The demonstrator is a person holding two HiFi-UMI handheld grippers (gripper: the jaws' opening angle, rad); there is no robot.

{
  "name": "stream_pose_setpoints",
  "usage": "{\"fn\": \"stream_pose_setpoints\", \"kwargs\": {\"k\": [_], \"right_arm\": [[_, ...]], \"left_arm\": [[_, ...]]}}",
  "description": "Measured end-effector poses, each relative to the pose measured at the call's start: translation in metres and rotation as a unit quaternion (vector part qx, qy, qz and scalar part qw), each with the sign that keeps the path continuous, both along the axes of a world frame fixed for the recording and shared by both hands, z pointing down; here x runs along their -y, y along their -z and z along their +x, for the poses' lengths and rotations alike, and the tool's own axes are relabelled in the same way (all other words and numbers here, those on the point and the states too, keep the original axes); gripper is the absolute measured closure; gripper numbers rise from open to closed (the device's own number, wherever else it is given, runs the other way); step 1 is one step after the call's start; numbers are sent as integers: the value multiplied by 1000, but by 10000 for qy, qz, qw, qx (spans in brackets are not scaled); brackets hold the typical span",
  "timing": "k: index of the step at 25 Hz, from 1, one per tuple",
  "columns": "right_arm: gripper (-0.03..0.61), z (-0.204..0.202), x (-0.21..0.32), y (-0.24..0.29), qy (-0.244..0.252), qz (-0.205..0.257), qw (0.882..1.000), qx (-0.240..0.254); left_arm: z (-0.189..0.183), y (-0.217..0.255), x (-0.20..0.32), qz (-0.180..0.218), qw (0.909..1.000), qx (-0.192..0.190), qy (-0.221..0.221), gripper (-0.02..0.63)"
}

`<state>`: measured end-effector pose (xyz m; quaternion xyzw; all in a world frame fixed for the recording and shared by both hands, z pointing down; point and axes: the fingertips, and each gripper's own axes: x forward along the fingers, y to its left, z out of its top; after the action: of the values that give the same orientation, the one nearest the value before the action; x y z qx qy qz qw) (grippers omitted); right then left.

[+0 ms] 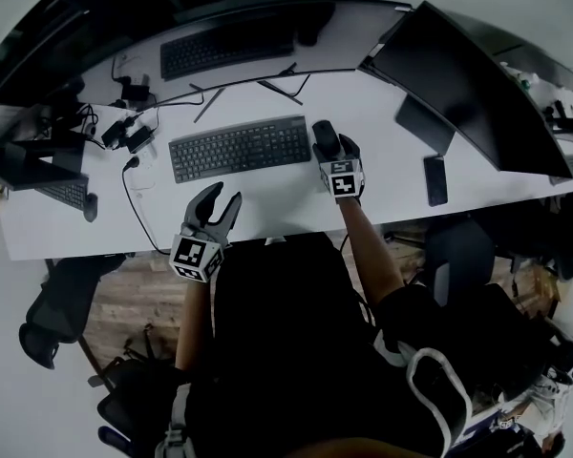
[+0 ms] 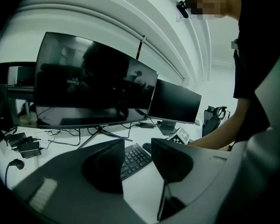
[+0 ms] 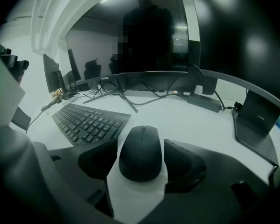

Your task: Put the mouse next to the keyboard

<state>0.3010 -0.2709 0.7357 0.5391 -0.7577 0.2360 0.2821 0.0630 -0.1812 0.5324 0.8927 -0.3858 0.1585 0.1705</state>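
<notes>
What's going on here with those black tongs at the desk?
A seated person holds a pair of tongs in each hand. The right tongs straddle a black mouse that sits on the white desk just beside the right end of the keyboard. The jaws flank it closely, but whether they press on it is unclear. The left tongs are open and empty, held above the desk in front of the keyboard.

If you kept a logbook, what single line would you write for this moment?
right gripper: jaws flank mouse, contact unclear | mouse: on desk, beside keyboard | left gripper: open, empty
</notes>
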Motion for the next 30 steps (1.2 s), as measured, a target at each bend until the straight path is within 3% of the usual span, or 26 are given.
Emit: {"fn": "stream_pose_setpoints", "kwargs": {"k": [6,8,9,11,20,30], "right_arm": [[292,-4,-21,27,-57,314,9995,-67],[381,-7,-29,42,-105,514,9986,1],[477,-8,-32,51,-151,619,9979,66],[574,-15,-37,65,-170,759,9968,208],[577,-70,-77,103,94,887,9960,2],[577,-134,-126,136,178,1228,9920,241]], "left_arm": [[-8,7,1,113,9998,-136,-114,454],[-10,9,2,183,9994,-203,-191,454],[-11,10,3,214,9992,-242,-240,457],[-15,11,3,254,9986,-312,-344,464],[-45,20,-4,372,9947,-539,-787,614],[-83,19,-20,500,9915,-541,-1075,617]]}}
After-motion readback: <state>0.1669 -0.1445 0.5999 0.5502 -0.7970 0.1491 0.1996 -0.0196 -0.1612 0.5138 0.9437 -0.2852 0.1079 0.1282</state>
